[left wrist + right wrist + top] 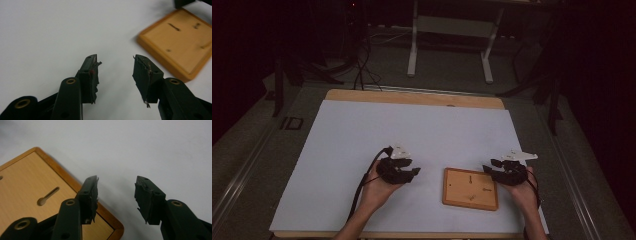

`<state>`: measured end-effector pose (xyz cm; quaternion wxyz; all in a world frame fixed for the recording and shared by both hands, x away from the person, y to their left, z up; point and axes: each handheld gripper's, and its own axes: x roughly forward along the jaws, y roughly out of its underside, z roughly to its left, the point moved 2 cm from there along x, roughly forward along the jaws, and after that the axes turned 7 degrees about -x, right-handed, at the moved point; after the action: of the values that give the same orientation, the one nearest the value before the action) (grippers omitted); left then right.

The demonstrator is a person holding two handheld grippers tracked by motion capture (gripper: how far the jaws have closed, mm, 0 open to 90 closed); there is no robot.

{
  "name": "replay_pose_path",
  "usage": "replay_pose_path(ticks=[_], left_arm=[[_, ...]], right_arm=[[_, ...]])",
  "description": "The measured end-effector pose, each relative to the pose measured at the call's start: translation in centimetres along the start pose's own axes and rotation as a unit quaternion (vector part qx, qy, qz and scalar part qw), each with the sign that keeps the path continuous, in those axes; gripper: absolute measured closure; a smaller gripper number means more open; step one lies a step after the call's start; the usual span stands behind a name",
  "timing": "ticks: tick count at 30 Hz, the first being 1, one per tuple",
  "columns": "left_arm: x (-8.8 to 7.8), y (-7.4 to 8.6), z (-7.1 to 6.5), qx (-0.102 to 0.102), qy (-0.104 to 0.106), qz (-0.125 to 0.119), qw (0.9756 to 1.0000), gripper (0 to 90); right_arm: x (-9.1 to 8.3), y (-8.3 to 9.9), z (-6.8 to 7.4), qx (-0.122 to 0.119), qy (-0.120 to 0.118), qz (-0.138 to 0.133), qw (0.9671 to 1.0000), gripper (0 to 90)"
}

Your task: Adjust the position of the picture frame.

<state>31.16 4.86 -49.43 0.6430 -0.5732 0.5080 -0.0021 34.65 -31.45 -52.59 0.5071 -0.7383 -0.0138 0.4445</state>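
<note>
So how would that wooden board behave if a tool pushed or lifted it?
The wooden board looks rigid, so it probably won't flex. It lies flat and low on the white table sheet, so it likely slides rather than tips. Its raised rim may give jaws an edge to pinch.

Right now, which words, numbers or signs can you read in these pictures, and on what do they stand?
None can be read.
The wooden board carries only cut slots and small holes, no letters.
The white table cover is blank.
</note>
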Motion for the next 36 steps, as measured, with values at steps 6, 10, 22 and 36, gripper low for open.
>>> replay_pose_path(ticks=[6,10,22,36], left_arm=[[2.4,-1.1,-2.2,0.024,0.028,0.016,0.9992,56.7],[3.4,-1.5,-3.4,0.040,0.043,0.026,0.9979,57.2],[5.5,-2.1,-7.3,0.070,0.093,0.033,0.9927,59.7],[7.8,-1.9,-12.1,0.109,0.149,0.052,0.9814,58.5]], right_arm=[[0.0,0.7,-1.3,0.049,0.035,-0.012,0.9981,49.5],[-0.1,0.4,-2.2,0.072,0.059,-0.015,0.9955,51.1],[1.1,-0.6,-1.6,0.060,0.047,-0.016,0.9969,49.9],[1.0,-0.2,-1.9,0.070,0.046,-0.021,0.9963,48.8]])
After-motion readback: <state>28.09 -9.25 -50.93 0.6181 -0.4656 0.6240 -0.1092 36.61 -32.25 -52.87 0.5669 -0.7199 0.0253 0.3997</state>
